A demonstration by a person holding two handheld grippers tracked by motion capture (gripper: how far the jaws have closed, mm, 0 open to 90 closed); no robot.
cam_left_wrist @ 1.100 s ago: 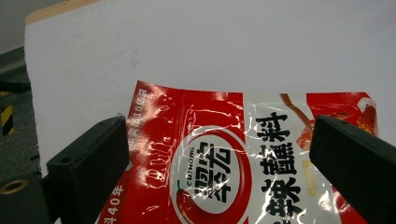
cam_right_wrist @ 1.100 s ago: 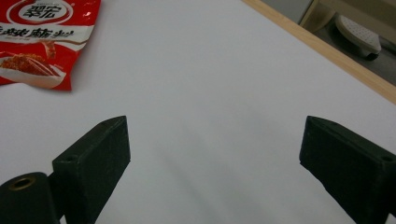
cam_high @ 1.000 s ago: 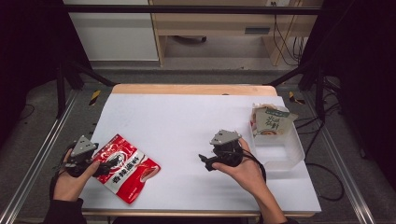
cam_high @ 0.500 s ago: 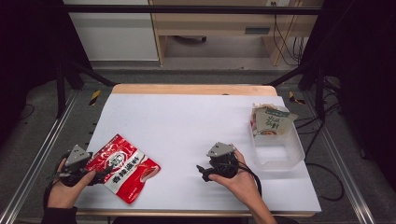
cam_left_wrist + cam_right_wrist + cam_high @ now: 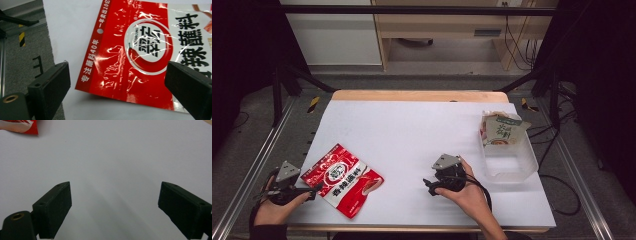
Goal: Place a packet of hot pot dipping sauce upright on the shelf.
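In the high view, the red packet (image 5: pixel 343 180) lies flat on the white worktop (image 5: pixel 412 135), near its front left corner. Its long axis runs on a diagonal: one short end points to the far left, the other to the near right. The left claw (image 5: pixel 314 190) is just beside the packet's near left edge, with its tips pointing at the packet; I cannot tell from here if they touch it. The right claw (image 5: pixel 428 186) is to the right of the packet, well apart from it, and points back toward it. A clear plastic box (image 5: pixel 511 159) stands far to the right of the packet, with a green and white packet (image 5: pixel 501 131) leaning in its far end.

In the left gripper view, the left claw (image 5: pixel 117 85) is open wide and holds nothing. The red packet (image 5: pixel 140 52) lies between and beyond the two jaws. Its short end with the round hang hole is turned to the left of this view, and this end lifts a little off the worktop (image 5: pixel 75 22).

In the right gripper view, the right claw (image 5: pixel 115 205) is also open wide and empty, over bare white worktop (image 5: pixel 120 157). One corner of the red packet (image 5: pixel 22 127) is at the upper left, well apart from the jaws.
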